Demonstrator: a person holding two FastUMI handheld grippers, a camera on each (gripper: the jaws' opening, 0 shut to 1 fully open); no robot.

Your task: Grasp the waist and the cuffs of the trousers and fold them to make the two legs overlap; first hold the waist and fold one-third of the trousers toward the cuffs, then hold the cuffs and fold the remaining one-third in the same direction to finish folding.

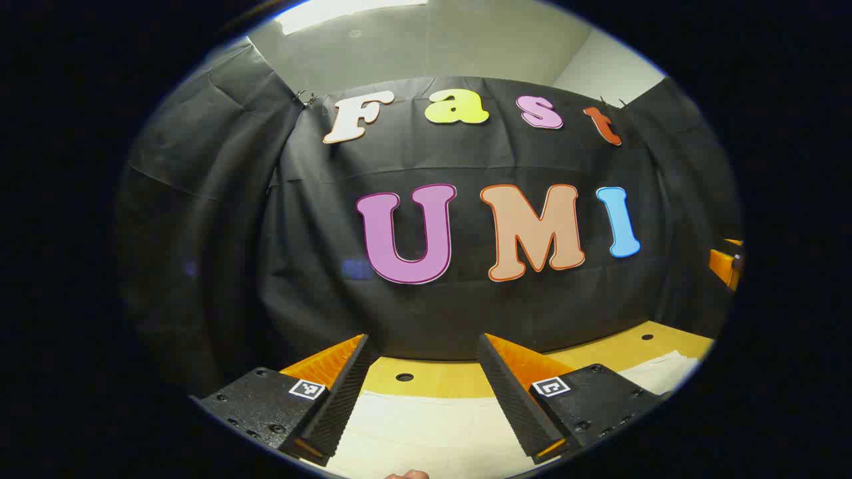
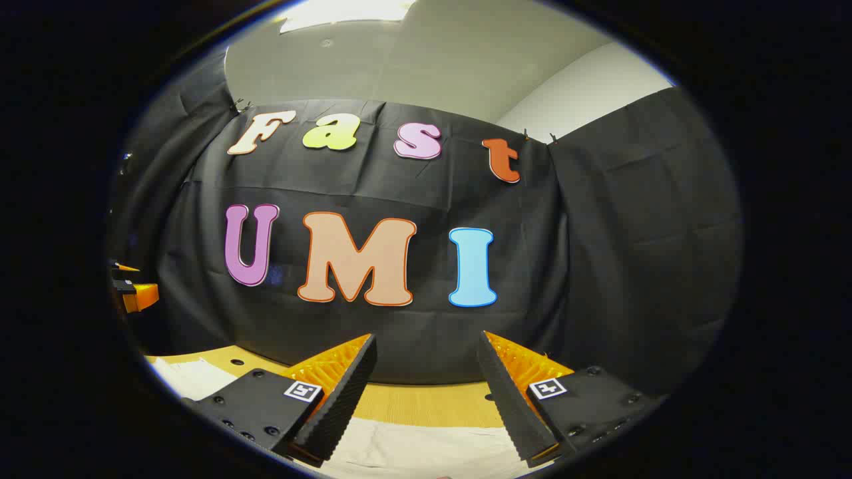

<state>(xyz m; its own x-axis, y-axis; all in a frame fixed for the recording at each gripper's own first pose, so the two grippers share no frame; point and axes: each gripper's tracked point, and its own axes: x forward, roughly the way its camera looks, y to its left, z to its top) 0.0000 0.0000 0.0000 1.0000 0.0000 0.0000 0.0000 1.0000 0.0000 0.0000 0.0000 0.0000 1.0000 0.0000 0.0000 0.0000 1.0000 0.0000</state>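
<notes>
Pale cream trousers [image 1: 426,432] lie flat on the yellow wooden table [image 1: 452,378], low in the left gripper view under my left gripper [image 1: 425,346]. That gripper hovers above the cloth, open, with nothing between its fingers. In the right gripper view the same cream cloth [image 2: 426,449] spreads under my right gripper [image 2: 426,349], which is also open and holds nothing. A further patch of the trousers [image 2: 193,378] shows at the lower left. The other gripper [image 2: 133,289] peeks in at the far left edge, and at the far right edge of the left gripper view the other gripper [image 1: 725,263] appears.
The black cloth wall stands close behind the table's far edge in both views. Small round holes [image 1: 404,377] dot the tabletop. A fingertip [image 1: 407,475] shows at the very bottom of the left gripper view.
</notes>
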